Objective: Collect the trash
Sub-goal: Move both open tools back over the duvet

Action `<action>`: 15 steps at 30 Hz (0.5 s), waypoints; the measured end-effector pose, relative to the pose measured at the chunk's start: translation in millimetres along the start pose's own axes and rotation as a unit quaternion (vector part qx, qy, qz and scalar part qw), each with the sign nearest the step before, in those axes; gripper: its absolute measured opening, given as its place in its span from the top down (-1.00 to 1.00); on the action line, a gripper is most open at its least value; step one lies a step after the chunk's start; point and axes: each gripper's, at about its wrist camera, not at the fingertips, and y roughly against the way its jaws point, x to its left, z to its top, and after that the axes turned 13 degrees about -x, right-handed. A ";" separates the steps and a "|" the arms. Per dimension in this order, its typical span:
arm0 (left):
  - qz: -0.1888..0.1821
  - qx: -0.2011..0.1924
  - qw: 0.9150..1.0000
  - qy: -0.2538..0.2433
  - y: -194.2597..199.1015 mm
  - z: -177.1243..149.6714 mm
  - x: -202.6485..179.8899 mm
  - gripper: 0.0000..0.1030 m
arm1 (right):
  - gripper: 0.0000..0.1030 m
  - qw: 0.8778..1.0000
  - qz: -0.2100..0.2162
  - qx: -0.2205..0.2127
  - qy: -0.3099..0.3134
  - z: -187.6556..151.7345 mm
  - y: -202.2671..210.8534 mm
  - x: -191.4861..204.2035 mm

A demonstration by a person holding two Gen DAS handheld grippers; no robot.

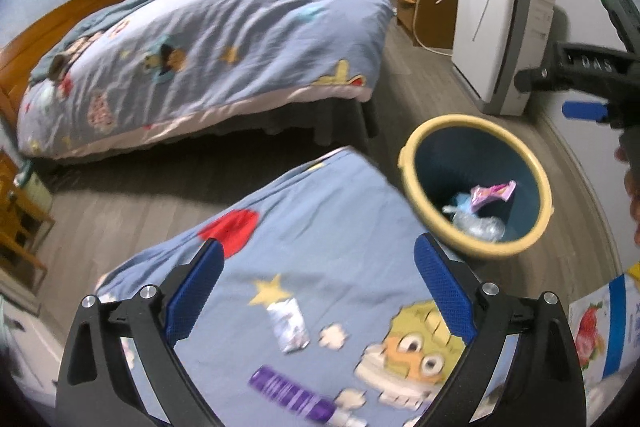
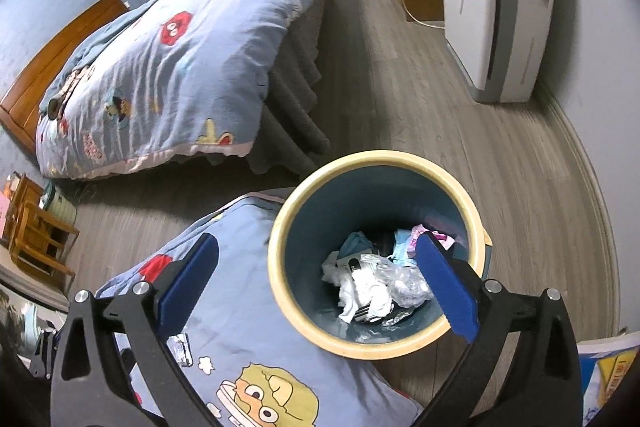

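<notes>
The bin (image 2: 280,227) has a yellow rim and a dark blue inside and stands on the floor beside the near bed. It holds crumpled white paper (image 2: 360,291), clear plastic and a pink wrapper (image 1: 492,193). My right gripper (image 2: 316,283) hangs open above the bin's near left edge, nothing between its pads. My left gripper (image 1: 320,287) is open over the cartoon-print bed cover (image 1: 320,219), also with nothing in it. On the cover lie a silver wrapper (image 1: 288,325) and a purple tube-like item (image 1: 292,393). The right gripper's black body (image 1: 588,67) shows at the right edge of the left wrist view.
A second bed (image 1: 224,39) with the same blue cover stands across a strip of grey wood floor. A white air purifier (image 2: 496,7) and a wooden cabinet (image 1: 424,3) line the right wall. A wooden chair (image 2: 36,239) is at left. A strawberry-print package (image 1: 600,327) lies at lower right.
</notes>
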 end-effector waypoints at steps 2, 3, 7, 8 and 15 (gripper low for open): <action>0.008 0.001 1.000 0.004 11.7 -12.4 10.5 -0.85 | -0.88 1.000 -0.001 0.006 0.015 -2.5 0.0 8.4; 0.011 0.002 1.000 0.007 14.7 -16.8 13.8 -0.85 | -0.88 1.000 -0.001 0.008 0.020 -3.1 0.1 11.8; 0.027 0.025 0.998 0.048 21.7 -48.0 34.7 -0.85 | -0.88 0.999 0.003 0.005 0.033 -7.0 4.1 25.4; 0.029 0.033 0.997 0.060 20.7 -55.1 38.9 -0.85 | -0.88 0.999 0.007 0.008 0.037 -8.4 3.9 29.5; 0.053 0.066 0.994 0.063 11.7 -92.3 47.1 -0.85 | -0.88 0.999 0.014 0.018 0.046 -18.0 1.1 46.0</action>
